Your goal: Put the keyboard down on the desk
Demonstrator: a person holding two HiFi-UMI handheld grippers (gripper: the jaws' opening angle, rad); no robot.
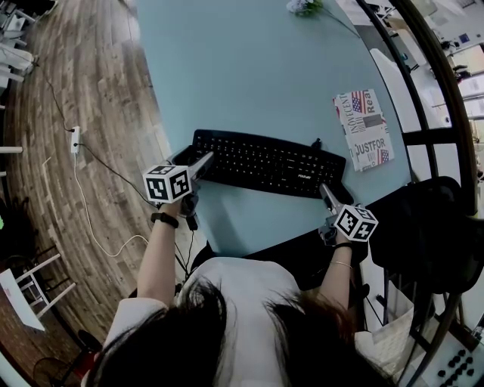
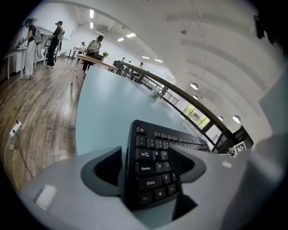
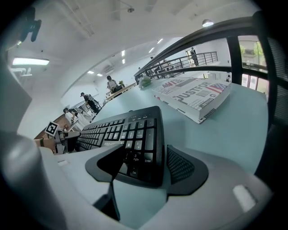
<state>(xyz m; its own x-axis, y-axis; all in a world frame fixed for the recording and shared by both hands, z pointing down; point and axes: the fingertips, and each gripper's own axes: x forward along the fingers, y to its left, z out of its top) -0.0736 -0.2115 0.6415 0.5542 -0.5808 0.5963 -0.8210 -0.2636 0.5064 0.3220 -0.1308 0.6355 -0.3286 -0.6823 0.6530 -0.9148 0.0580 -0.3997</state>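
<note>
The left hand-held gripper (image 1: 203, 162) and right hand-held gripper (image 1: 327, 193) stand open around the ends of the keyboard (image 1: 265, 162), which lies on the desk (image 1: 227, 68) by its near edge. A jaw snagging on withdrawal could drag it off.

Plant (image 1: 304, 6) clipped by head view's top edge, keyboard (image 2: 150, 173) end partly behind a pad (image 2: 182, 162), upper-left people (image 2: 56, 36) too small

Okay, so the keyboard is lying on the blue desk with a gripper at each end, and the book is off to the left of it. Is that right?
Not quite. The head view shows the book lying to the right of the keyboard, not the left. The rest stands: the keyboard lies on the blue desk, with the left gripper and the right gripper at its ends.
</note>
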